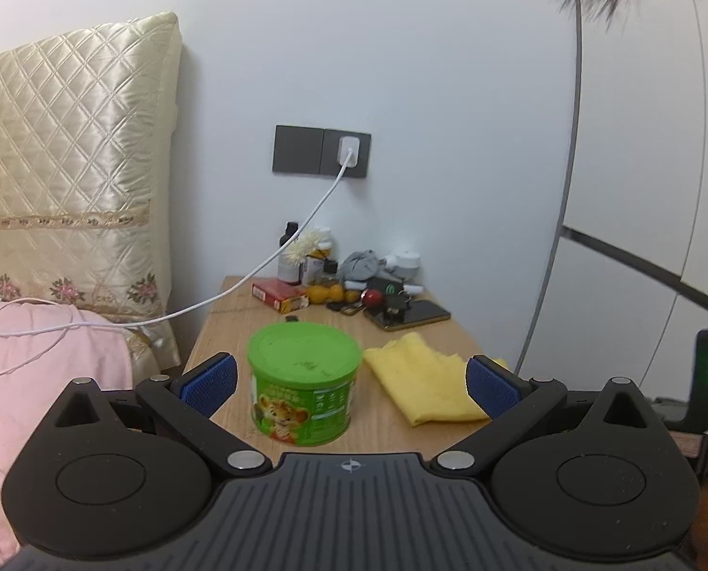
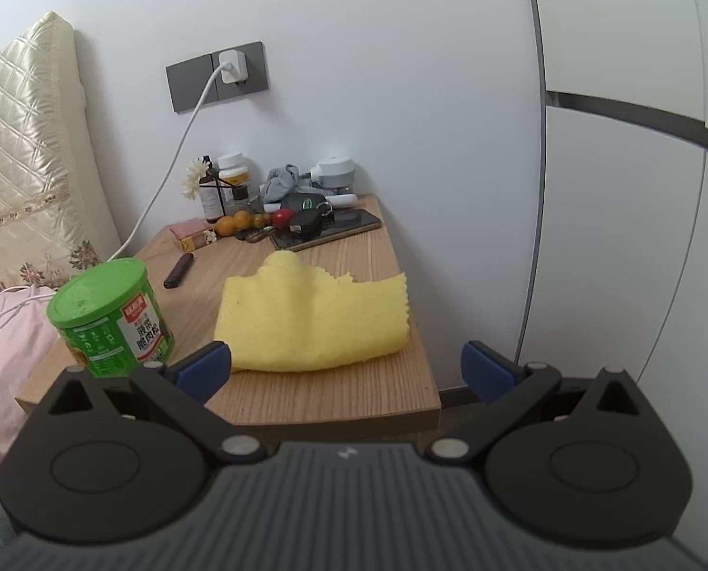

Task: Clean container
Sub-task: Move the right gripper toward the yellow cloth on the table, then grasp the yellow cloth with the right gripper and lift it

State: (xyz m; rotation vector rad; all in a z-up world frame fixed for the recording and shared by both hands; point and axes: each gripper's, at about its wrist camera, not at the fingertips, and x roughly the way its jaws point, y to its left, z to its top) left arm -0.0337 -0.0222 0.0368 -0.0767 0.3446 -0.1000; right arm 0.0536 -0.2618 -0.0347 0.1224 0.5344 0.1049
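A green lidded can with a tiger picture stands upright near the front of the wooden bedside table. A folded yellow cloth lies flat to its right. My left gripper is open, its blue pads either side of the can and cloth, touching neither. In the right wrist view the can stands at the table's front left corner and the cloth lies in the middle. My right gripper is open in front of the cloth's near edge, holding nothing.
Bottles, a phone, keys, small fruit and a red box crowd the back of the table. A black lighter lies behind the can. A white charger cable runs from the wall socket to the bed on the left.
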